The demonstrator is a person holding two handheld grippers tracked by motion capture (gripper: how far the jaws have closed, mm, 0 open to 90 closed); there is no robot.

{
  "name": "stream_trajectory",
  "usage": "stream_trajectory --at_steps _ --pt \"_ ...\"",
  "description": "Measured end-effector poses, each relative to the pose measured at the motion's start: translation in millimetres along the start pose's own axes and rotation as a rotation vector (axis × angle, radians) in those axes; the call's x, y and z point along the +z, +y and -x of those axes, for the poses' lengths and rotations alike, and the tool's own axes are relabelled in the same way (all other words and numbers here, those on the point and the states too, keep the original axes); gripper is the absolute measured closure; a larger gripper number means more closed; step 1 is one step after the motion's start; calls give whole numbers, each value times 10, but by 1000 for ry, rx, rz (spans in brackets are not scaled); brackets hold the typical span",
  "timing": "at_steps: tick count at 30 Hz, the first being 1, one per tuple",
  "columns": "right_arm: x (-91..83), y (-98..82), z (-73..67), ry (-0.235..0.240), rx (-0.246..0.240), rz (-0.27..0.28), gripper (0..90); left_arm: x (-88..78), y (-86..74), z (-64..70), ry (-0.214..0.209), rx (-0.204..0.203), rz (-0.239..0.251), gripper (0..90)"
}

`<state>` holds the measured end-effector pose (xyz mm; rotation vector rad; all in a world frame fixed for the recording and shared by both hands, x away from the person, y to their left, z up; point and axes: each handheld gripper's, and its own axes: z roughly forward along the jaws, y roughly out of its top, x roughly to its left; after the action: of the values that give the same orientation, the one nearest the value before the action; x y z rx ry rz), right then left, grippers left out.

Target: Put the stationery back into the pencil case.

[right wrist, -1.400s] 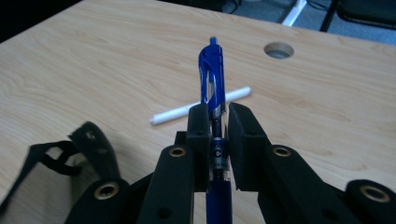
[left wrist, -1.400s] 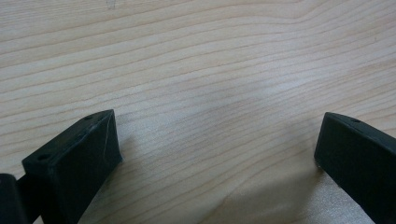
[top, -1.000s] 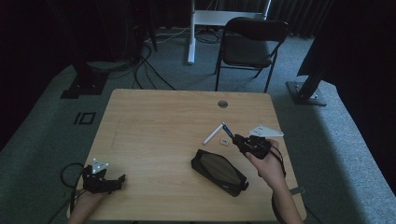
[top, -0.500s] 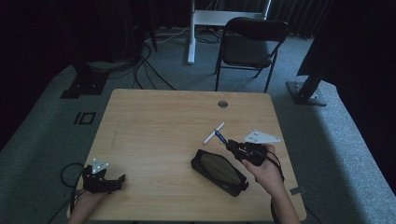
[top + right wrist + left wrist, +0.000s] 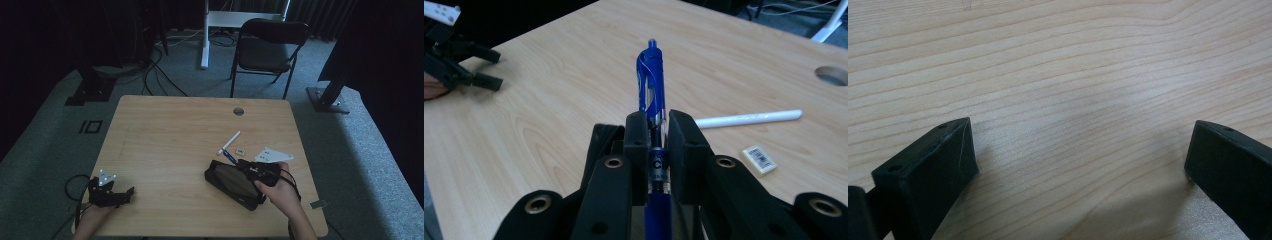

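Note:
My right gripper (image 5: 656,130) is shut on a blue click pen (image 5: 651,80), whose clip end sticks out past the jaws. In the high view that gripper (image 5: 248,167) sits over the right end of a flat black case (image 5: 227,180) at the table's near right, with the blue pen (image 5: 231,157) pointing left and away. The case's edge (image 5: 599,142) shows just under the jaws. My left gripper (image 5: 114,194) rests at the near left corner, open. Its jaws (image 5: 1080,145) stand wide apart over bare wood with nothing between them.
A white pen (image 5: 229,142) and a small white eraser (image 5: 240,151) lie just beyond the case; the white pen (image 5: 749,118) and eraser (image 5: 759,159) are right of the jaws. The wooden table (image 5: 170,135) has a cable hole (image 5: 238,111). A chair (image 5: 267,45) stands behind.
My right gripper has carried the blue pen left and toward the near edge, from beside the eraser to above the black case. The left gripper has kept still.

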<state>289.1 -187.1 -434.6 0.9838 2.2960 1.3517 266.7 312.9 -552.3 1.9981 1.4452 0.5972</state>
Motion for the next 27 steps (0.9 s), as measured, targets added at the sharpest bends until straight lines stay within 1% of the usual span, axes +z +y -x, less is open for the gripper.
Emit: stream_trajectory --at_steps 2,11,16,27 --pt "18 -27 -9 3 3 -10 795 0 0 0 0 0 0 2" --pt "83 -117 -28 24 -17 -53 795 0 0 0 0 0 0 2" --pt "130 -161 -47 40 -36 -76 795 0 0 0 0 0 0 2" --pt "240 -231 -70 60 -49 -127 795 0 0 0 0 0 0 2"
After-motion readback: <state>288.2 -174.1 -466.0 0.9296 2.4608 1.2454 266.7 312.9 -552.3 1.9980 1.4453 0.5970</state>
